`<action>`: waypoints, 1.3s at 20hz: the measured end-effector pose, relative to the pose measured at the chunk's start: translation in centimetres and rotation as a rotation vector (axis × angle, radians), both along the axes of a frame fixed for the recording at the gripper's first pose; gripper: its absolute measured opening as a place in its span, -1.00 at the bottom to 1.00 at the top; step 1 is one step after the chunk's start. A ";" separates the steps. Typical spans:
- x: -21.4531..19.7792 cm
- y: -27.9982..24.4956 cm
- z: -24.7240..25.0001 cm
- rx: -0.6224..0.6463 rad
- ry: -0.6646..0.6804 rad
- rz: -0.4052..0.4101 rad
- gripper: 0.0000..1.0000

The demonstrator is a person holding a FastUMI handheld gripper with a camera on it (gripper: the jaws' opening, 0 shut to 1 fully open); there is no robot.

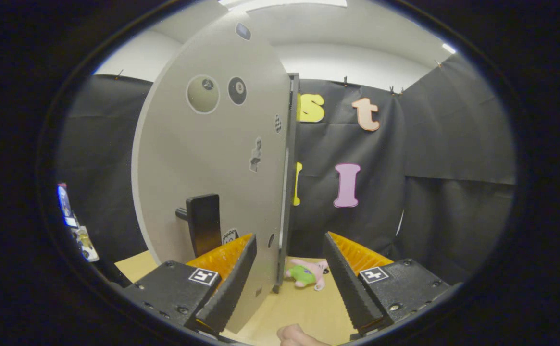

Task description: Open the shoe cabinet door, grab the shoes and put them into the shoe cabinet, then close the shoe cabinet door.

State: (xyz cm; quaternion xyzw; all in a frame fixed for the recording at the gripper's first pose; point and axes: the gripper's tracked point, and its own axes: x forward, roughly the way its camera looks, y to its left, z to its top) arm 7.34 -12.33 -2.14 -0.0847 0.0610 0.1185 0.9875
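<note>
The grey shoe cabinet door [212,158] stands swung out toward me, its free edge reaching down between my fingers, close to the left one. A black handle [204,223] juts from the door's face just above my left finger. Stickers dot the door. My gripper [289,269] is open, with neither finger pressing on the door. The dark cabinet frame edge [290,178] runs upright right behind the door. A small pink and green plush toy [307,275] lies on the wooden table [304,307] just ahead of the fingers.
Black cloth walls close the booth behind and to the right. A strip of colourful items [75,226] hangs at the far left. Part of a hand [294,335] shows at the near edge of the table, between the fingers.
</note>
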 end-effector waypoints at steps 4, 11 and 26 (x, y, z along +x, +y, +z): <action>0.1 2.8 -0.9 0.025 0.028 -0.019 0.84; 0.9 8.2 -1.9 0.076 0.054 -0.001 0.84; 5.9 19.8 -5.9 0.134 0.030 -0.003 0.90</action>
